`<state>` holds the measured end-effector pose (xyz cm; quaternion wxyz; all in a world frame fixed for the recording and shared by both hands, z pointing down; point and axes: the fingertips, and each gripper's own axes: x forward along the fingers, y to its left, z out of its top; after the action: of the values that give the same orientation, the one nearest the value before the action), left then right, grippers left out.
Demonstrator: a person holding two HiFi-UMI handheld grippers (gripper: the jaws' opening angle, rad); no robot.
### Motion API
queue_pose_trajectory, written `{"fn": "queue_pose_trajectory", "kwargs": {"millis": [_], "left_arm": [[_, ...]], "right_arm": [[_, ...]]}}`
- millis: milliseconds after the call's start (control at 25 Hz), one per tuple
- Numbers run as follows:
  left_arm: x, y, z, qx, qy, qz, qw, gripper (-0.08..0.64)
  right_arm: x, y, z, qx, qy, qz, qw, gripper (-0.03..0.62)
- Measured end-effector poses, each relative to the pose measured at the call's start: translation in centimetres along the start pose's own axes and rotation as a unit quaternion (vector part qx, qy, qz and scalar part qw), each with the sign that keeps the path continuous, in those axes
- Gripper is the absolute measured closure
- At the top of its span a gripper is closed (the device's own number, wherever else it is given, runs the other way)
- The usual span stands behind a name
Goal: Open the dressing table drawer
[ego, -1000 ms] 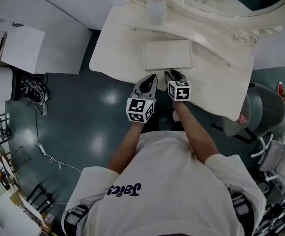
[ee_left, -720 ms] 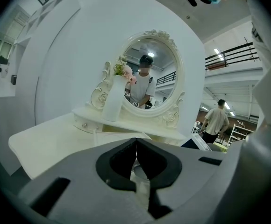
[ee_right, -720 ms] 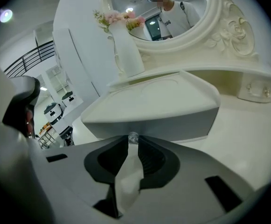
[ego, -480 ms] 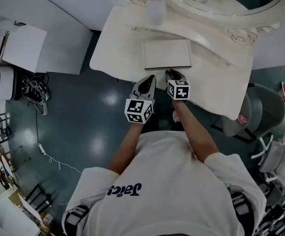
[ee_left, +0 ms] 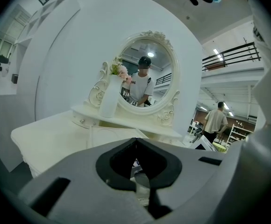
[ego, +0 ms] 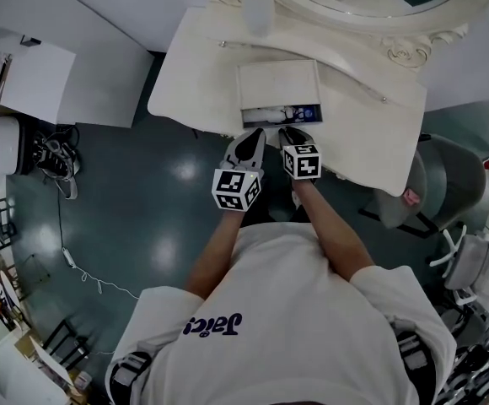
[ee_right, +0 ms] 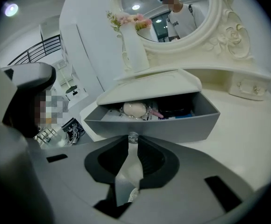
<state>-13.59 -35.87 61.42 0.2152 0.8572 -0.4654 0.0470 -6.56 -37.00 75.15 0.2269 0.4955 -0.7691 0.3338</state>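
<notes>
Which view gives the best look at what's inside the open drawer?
The right gripper view: it looks straight into the open drawer, showing a pale round item and other small things. The head view shows only a narrow strip of its inside from above. In the left gripper view, the left gripper blocks it.

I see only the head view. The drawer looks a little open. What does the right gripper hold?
Observer: The right gripper view shows the right gripper closed on the knob at the front of the drawer.
Operator: And the left gripper?
Observer: The left gripper has its jaws together, with nothing between them.
Operator: What lies in the drawer?
Observer: A round pale thing near the front, with a pink stick beside it.
</notes>
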Motion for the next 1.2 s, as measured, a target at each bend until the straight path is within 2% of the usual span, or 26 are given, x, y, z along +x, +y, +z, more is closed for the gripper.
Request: {"fn": "queue_pose_trajectory", "kwargs": {"millis": [600, 920, 1200], "left_arm": [[-2.0, -2.0, -2.2, -0.008, 0.009, -0.005, 0.9999, 0.545], [-2.9, -2.0, -2.7, -0.012, 0.008, 0.005, 0.9999, 0.545], [-3.0, -1.9, -1.6, -0.012, -0.008, 0.013, 0.9998, 0.545]], "right_arm": [[-3.1, 1.0, -4.6, -0.018, 0.018, 0.0, 1.0, 0.525], [-3.2, 0.9, -5.1, -0.028, 0.018, 0.0, 0.999, 0.525], [-4.4, 0.9, -4.8, -0.012, 0.027, 0.005, 1.0, 0.52]]}}
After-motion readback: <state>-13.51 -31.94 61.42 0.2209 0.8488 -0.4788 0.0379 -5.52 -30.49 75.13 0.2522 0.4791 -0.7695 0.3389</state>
